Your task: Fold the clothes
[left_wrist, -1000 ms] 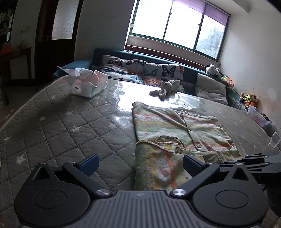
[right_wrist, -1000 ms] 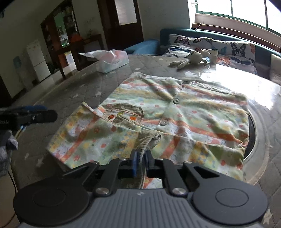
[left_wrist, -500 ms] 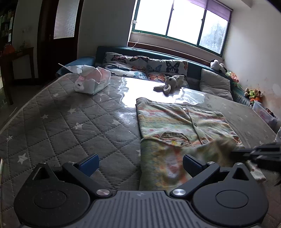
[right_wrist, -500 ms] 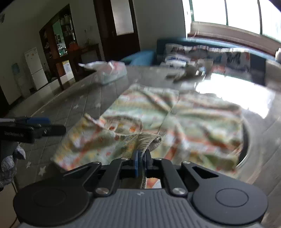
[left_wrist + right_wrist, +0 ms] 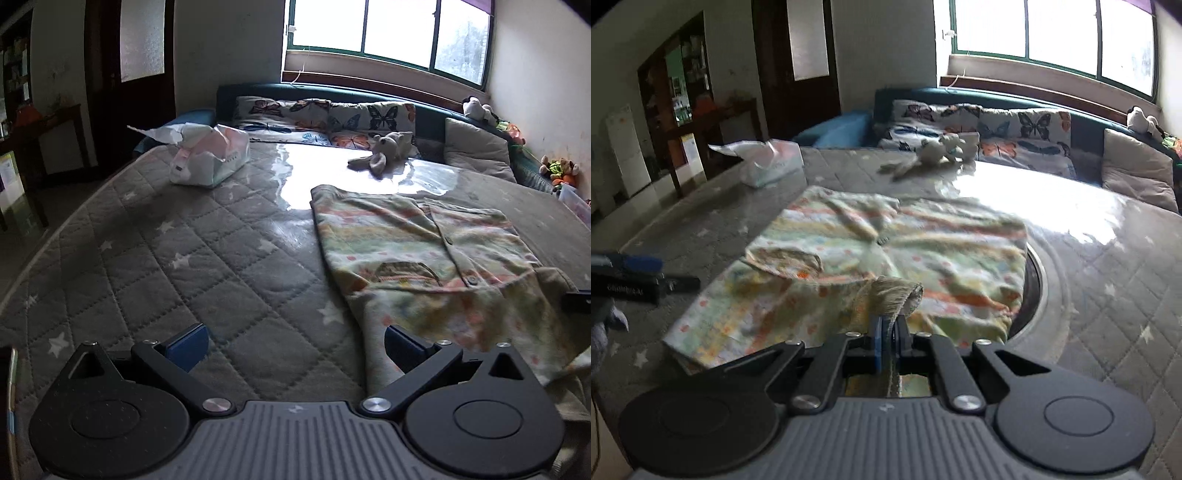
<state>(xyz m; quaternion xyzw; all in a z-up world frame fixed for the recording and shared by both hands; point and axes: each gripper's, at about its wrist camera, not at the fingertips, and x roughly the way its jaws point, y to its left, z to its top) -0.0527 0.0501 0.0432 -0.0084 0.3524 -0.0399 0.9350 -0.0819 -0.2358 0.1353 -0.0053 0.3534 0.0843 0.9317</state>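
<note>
Midway, my right claw [image 5: 888, 334] pinches the shirt [image 5: 923, 254] cuff at lower centre; my left claw [image 5: 295, 341] gapes empty; body still unfolded on the tabletop [image 5: 166, 258].

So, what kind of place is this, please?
Probably a home living room: a cushioned bench with butterfly cushions under a window, a plush toy and tissue pack on the quilt-covered table.

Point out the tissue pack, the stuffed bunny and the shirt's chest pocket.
tissue pack [image 5: 210, 162], left wrist view, its side.
stuffed bunny [image 5: 388, 149], left wrist view, its body.
chest pocket [image 5: 406, 274], left wrist view, pocket's middle.
</note>
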